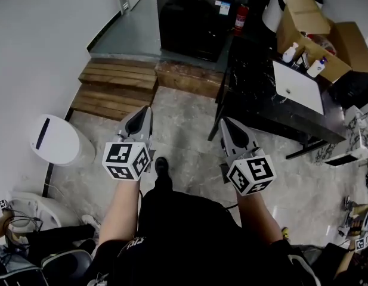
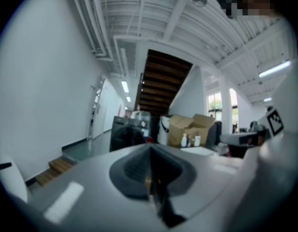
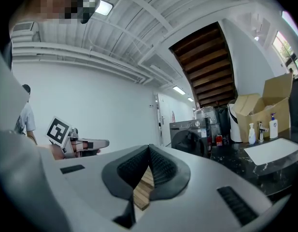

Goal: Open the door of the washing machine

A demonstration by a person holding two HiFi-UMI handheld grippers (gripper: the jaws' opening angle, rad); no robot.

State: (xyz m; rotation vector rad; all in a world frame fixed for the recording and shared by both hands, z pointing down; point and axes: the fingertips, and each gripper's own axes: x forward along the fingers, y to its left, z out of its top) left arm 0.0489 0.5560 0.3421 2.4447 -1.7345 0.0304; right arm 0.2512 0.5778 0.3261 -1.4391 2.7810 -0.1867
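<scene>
The dark washing machine (image 1: pixel 192 19) stands far ahead on a raised floor, its round door (image 1: pixel 186 18) closed. It also shows small in the left gripper view as the washing machine (image 2: pixel 125 135) and in the right gripper view as the washing machine (image 3: pixel 188 136). My left gripper (image 1: pixel 147 112) and right gripper (image 1: pixel 223 123) are held side by side at waist height, both shut and empty, pointing toward the machine and well short of it. The jaws meet tip to tip in each gripper view.
Wooden steps (image 1: pixel 115 88) lead up to the machine's floor. A black marble counter (image 1: pixel 261 94) with a white sink (image 1: pixel 298 86), bottles and cardboard boxes (image 1: pixel 318 31) runs along the right. A white bin (image 1: pixel 58 139) stands at left. A red fire extinguisher (image 1: pixel 241 16) sits beside the machine.
</scene>
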